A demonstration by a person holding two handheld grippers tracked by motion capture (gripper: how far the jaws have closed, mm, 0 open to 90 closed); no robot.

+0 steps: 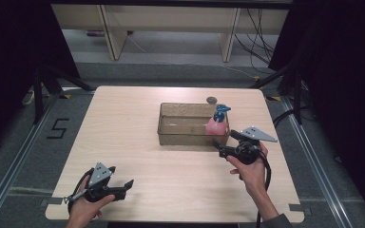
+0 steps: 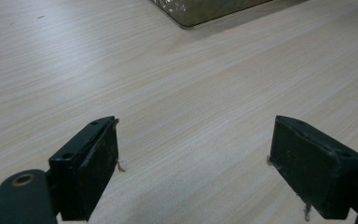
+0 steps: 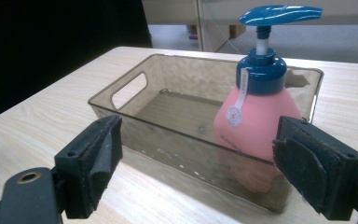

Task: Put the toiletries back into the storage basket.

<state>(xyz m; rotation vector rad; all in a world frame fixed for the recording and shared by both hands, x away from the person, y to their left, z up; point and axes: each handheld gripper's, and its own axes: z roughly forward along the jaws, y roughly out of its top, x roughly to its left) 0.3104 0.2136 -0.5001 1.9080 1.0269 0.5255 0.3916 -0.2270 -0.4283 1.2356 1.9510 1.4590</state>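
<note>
Standing upright in the right end of the clear smoky-brown plastic bin [image 1: 185, 124], toward the table's far right corner: pink pump bottle with blue dispenser head [image 1: 217, 122]. Right gripper [image 1: 222, 147] just off the bin's near right corner, jaws spread wide and empty, aimed at the bottle through the near wall. Left gripper [image 1: 127, 185] low over the near left part of the pale wood-grain table [image 1: 123, 118], jaws also wide apart, holding nothing, well apart from the bin.

Risks, judged from this stance:
- Reaching straight ahead would likely jam a jaw against the bin's near wall and shove the light bin toward the far edge; could be avoided by coming in over the rim.
- Bumping the tall blue spout could tip the bottle against the wall or press the pump.
- Squeezing the rounded pink body [image 3: 256, 122] low down might let it slip or twist out between the pads.
- Lifting the bottle one-handed may drag the unheld bin along.

Writing: small round emblem and narrow white tag on the bottle's front, too small to read. Dark "5" [image 1: 58, 128] marked on the floor off the table's left edge.
</note>
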